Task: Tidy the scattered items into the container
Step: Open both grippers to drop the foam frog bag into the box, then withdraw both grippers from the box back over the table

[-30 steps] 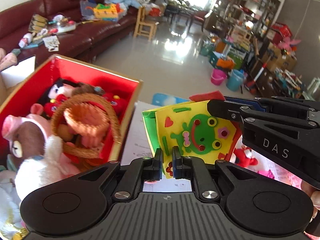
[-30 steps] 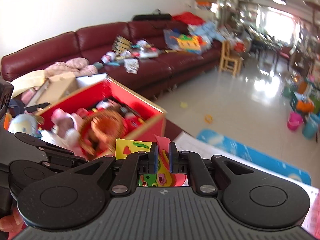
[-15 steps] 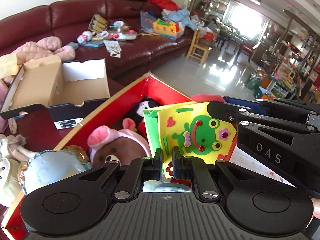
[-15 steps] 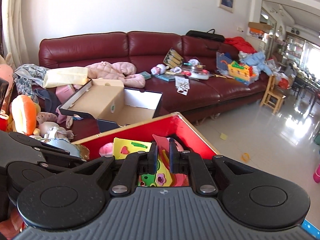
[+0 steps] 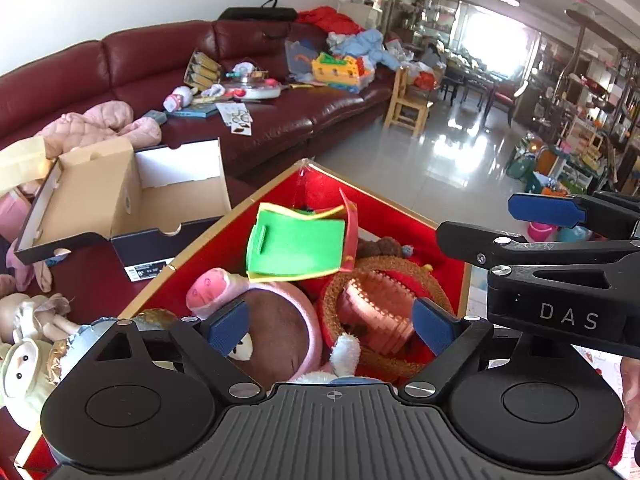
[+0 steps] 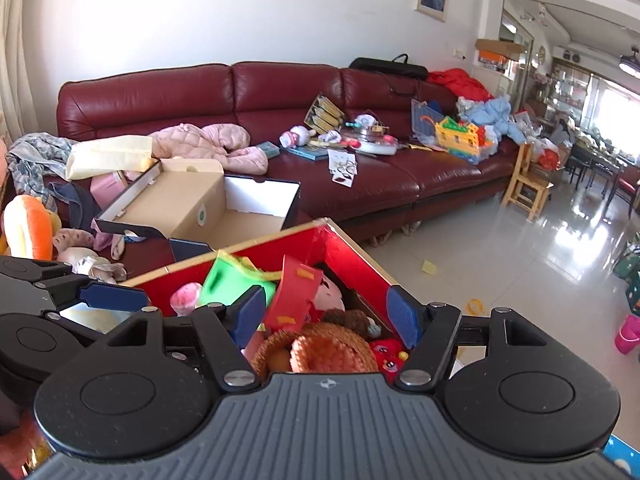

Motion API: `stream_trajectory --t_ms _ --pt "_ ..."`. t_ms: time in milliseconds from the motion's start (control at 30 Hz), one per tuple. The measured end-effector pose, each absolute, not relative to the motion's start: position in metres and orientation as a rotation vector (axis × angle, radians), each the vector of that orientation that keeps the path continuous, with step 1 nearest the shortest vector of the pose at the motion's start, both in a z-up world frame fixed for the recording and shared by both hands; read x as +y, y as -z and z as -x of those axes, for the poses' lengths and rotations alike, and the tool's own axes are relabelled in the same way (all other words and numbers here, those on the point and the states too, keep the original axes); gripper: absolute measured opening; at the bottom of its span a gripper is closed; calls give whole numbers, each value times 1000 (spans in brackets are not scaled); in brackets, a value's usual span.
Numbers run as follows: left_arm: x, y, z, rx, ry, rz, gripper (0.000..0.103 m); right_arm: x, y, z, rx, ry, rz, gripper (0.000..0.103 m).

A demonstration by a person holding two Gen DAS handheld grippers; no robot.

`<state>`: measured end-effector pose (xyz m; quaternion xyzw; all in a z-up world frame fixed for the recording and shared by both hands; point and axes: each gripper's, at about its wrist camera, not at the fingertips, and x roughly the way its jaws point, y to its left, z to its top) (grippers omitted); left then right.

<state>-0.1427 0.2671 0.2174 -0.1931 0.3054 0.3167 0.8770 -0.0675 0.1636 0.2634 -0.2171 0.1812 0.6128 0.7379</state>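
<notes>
The foam craft bag (image 5: 296, 244) lies loose in the red box (image 5: 384, 204), green side up, with its red panel (image 6: 296, 296) tilted upright; it rests on the toys there. My left gripper (image 5: 329, 328) hovers over the box's near side. Its jaws are opening wide and nothing is between them. My right gripper (image 6: 326, 314) is beside it over the same box (image 6: 348, 256), jaws also opening and holding nothing. In the left wrist view the right gripper (image 5: 476, 220) reaches in from the right. One of the left gripper's fingers (image 6: 108, 296) shows in the right wrist view.
In the box are a pig-hooded teddy bear (image 5: 276, 324) and a woven basket (image 5: 372, 304). An open shoebox (image 5: 132, 204) stands left of the box, with dolls (image 5: 24, 360) nearby. Behind is a cluttered maroon sofa (image 6: 360, 92). A wooden chair (image 6: 528, 184) stands on the tiled floor.
Both grippers have gone from shut on the frog foam bag to wide open. The bag has dropped away from them into the red box, its green back now facing up.
</notes>
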Motion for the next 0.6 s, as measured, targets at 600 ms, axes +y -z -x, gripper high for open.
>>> stream_trajectory --t_ms 600 --pt "245 -210 129 687 -696 345 100 138 -259 51 423 -1327 475 97"
